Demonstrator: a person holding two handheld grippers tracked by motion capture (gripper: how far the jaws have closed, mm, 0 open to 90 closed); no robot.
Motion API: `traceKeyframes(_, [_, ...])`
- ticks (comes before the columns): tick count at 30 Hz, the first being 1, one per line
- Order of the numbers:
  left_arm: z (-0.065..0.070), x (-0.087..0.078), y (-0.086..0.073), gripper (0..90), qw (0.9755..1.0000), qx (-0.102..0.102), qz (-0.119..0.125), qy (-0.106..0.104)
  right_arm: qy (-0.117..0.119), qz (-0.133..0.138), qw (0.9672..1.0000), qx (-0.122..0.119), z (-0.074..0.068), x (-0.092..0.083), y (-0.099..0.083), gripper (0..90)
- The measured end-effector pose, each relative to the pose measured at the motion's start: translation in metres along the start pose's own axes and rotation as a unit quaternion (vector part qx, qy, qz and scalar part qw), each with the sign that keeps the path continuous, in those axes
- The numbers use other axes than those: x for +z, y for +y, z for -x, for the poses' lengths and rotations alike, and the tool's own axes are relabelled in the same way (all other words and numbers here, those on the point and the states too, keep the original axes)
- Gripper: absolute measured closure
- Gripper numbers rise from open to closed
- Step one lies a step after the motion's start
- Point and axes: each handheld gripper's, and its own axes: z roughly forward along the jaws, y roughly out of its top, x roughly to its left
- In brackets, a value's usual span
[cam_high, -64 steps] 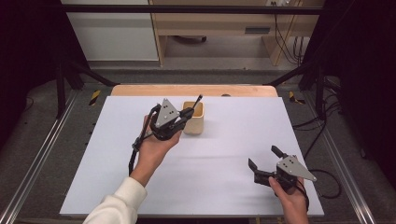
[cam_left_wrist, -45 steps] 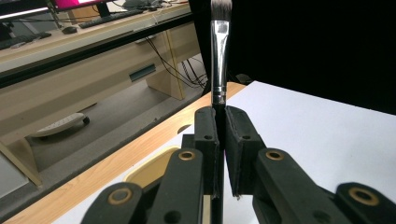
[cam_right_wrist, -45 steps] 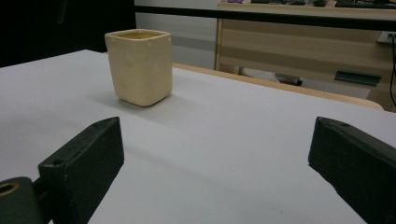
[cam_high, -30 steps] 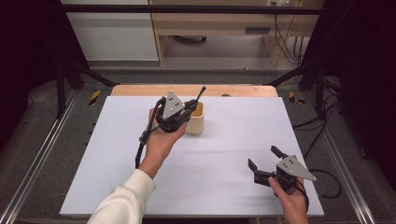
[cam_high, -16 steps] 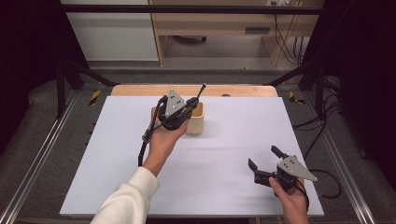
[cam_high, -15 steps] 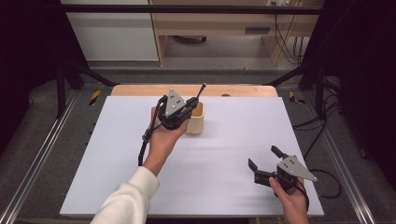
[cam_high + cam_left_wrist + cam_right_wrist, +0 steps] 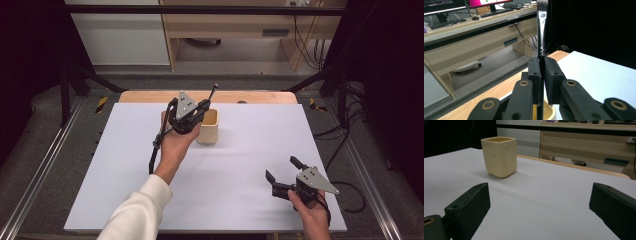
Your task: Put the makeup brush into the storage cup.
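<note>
A cream square cup (image 7: 210, 133) stands on the white table top (image 7: 260, 130), a little behind its middle. My left gripper (image 7: 202, 108) hangs over the cup's left rim, shut on the handle of a thin black brush (image 7: 213, 92). The brush tilts up and away, bristles on top. In the left gripper view the pads (image 7: 534, 70) pinch the brush (image 7: 541, 27) just below its silver ferrule, with the cup's rim (image 7: 550, 109) beneath. My right gripper (image 7: 282, 169) rests near the front right of the table, open, nothing between its jaws. The right gripper (image 7: 539, 195) view faces the cup (image 7: 500, 157) from afar.
A strip of bare wood (image 7: 260, 96) runs along the table's far edge. Metal rails (image 7: 45, 165) flank both sides, and cables (image 7: 345, 145) trail on the floor at the right. A wooden desk (image 7: 230, 25) stands beyond the table.
My left gripper has edged slightly away from the person and over the cup, still holding the brush. The right gripper has stayed where it was.
</note>
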Motion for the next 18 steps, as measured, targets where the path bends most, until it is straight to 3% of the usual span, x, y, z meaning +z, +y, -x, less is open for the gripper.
traceKeyframes(18, [0.0007,0.0061,-0.0026,83.9,0.9999,-0.012,0.004,0.010,0.000,0.003,1.0000,0.001,0.0005,-0.0010,0.0005,3.7])
